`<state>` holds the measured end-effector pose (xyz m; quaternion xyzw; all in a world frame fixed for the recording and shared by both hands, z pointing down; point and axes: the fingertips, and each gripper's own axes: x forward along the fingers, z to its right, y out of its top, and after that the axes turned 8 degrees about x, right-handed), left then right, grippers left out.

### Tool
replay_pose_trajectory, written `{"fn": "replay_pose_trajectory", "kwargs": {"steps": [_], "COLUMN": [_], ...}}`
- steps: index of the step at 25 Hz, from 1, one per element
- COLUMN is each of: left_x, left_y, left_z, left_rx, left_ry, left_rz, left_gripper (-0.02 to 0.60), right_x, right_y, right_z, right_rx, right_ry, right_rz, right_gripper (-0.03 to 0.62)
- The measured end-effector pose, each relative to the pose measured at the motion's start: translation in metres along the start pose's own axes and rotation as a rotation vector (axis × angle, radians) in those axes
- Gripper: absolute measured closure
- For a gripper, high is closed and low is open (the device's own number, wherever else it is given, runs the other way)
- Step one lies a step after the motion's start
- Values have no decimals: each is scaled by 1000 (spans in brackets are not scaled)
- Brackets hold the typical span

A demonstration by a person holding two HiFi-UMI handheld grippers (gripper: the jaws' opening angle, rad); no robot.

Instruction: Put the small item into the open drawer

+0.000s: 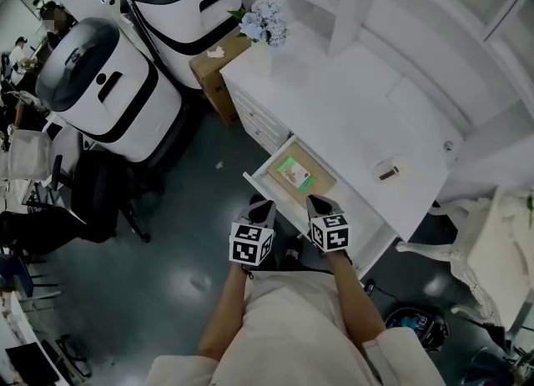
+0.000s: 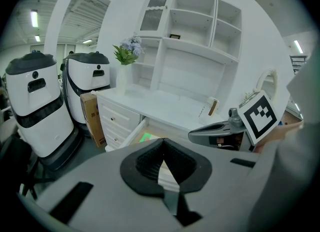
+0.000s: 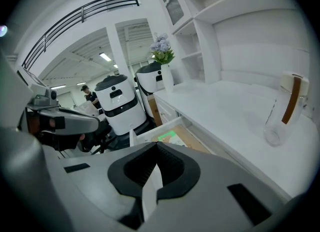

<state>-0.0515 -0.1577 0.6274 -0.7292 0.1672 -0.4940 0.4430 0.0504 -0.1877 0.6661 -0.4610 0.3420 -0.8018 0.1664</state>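
On desk (image 1: 359, 117): small clear item (image 1: 389, 169), brown stripe; left tongs (image 1: 261, 203), right tongs (image 1: 319, 203) clenched.

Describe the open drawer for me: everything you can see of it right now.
The drawer has white walls and a tan, wood-looking floor, and it is pulled well out of the white desk toward the person. A flat green-and-white item lies on its floor; the rest looks bare. The left gripper and right gripper hang at its front edge; contact cannot be told.

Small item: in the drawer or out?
Out. The small item sits on the white desktop, to the right of the open drawer in the head view.
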Motion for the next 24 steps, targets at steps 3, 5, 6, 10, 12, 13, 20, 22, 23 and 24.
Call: {"fn": "replay_pose_trajectory", "kwargs": {"steps": [3,5,6,10,12,13,20,22,23,24], "left_x": [0,0,0,-2,-3,-3,-4,-5,-6,-6], "left_y": [0,-1,-1,-2,-1,-1,-3,-3,-4,-4], "left_z": [0,0,1,0,-2,-2,-2,-3,-3,-3], "left_rx": [-1,-1,-2,-5,-8,-10,-11,-11,-11,-11], "left_ry": [-2,-5,-6,-2,2,3,3,4,4,4], "left_rz": [2,2,2,5,8,10,10,10,10,10], "left_gripper": [565,565,565,565,565,565,565,565,565,565], "right_x": [1,1,1,2,2,2,2,2,2,2], "right_y": [1,0,-1,-3,-3,-3,-3,-4,-5,-5], "right_z": [-2,-3,-3,-5,-6,-6,-8,-9,-10,-10], "right_rx": [-2,-5,-6,-6,-9,-11,0,-2,-3,-4], "right_ry": [3,4,3,5,6,6,13,13,13,12], "right_rz": [-2,-4,-5,-10,-10,-11,-13,-14,-14,-15], "right_gripper": [569,569,569,569,569,569,569,569,569,569]}}
